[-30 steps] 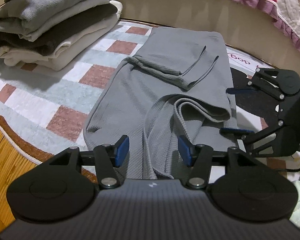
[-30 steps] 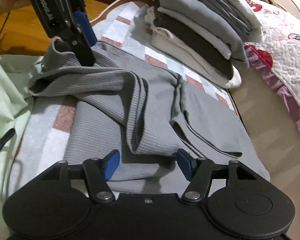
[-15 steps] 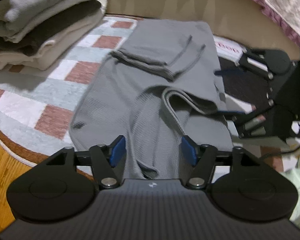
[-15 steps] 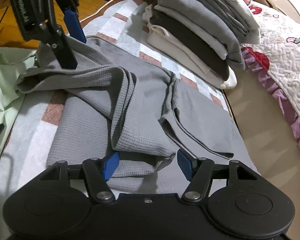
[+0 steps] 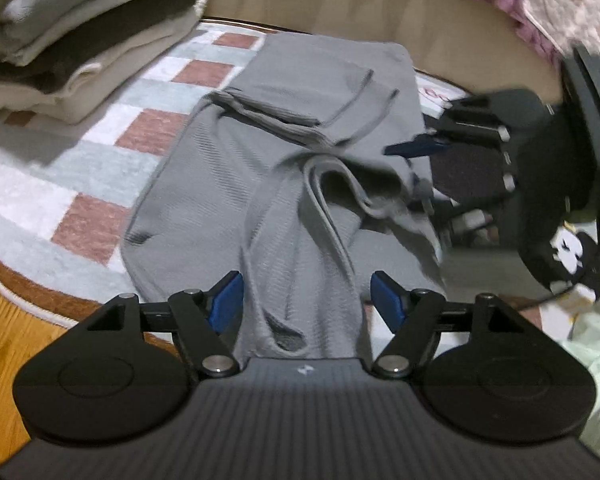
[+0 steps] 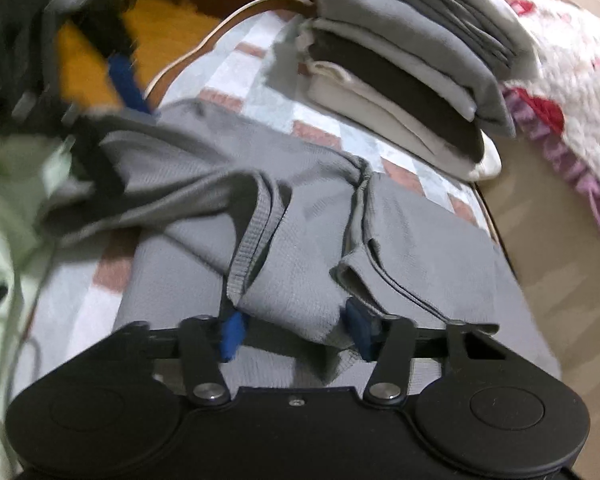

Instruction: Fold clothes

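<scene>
At lower centre, right gripper (image 6: pixel 292 330) jaws are closing on the grey garment (image 6: pixel 300 240) fold; seat both layers fully while the left gripper (image 5: pixel 306 306), jaws opening, stays clear.

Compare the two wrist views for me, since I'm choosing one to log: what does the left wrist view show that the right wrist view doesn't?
Only the left wrist view shows the open, widening left hand-held gripper close up with fabric between its pads, plus a black cartoon-printed patch.

Only the right wrist view shows the right hand-held gripper closing around a folded sleeve end.

Both show the gray ribbed garment on the checkered rug, the stack of folded clothes, the quilt and pale green cloth.
</scene>
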Motion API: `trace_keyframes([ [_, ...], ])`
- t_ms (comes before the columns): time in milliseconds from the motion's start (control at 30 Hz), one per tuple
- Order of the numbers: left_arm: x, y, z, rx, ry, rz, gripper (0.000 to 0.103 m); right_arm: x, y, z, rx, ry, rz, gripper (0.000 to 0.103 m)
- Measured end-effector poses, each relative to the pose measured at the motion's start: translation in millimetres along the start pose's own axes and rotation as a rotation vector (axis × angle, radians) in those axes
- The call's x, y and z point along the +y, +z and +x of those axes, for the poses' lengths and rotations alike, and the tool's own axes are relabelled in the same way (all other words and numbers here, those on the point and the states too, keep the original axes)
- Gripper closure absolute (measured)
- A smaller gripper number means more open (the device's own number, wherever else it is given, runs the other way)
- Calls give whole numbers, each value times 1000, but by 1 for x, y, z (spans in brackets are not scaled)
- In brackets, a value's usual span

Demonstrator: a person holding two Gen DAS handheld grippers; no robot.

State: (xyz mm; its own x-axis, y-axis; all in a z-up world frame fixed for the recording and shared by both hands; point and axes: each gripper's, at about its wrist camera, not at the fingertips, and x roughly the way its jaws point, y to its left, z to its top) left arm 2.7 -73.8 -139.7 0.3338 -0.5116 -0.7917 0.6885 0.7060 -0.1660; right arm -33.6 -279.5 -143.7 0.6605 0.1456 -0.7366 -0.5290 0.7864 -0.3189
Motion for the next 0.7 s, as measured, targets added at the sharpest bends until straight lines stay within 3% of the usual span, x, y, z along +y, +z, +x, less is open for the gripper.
trace_keyframes([
  [67, -6, 0, 1, 0, 3, 25, 33, -16, 0, 1, 4, 43, 97, 96],
  [233, -10, 0, 10, 16, 102, 78, 32, -61, -5, 2, -8, 73, 372, 98],
  [333, -13, -2, 18, 59, 62, 101, 30, -77, -9, 4, -20, 94, 488, 98],
  [500, -16, -4, 32, 103, 69, 136, 29, -82, -12, 8, -13, 97, 548, 98],
  [533, -15, -2, 31, 89, 66, 127, 32, -84, -12, 10, -11, 98, 564, 98],
  [567, -12, -1, 30, 71, 64, 118, 53, -85, -12, 11, -6, 99, 579, 98],
  [600, -9, 2, 27, 53, 74, 107, 86, -86, -12, 13, -2, 100, 593, 98],
  [633, -4, 4, 23, 31, 87, 89, 95, -87, -12, 13, 1, 98, 598, 98],
  [700, 10, 9, 13, -31, 102, 33, 96, -89, -12, 14, 7, 91, 599, 98],
])
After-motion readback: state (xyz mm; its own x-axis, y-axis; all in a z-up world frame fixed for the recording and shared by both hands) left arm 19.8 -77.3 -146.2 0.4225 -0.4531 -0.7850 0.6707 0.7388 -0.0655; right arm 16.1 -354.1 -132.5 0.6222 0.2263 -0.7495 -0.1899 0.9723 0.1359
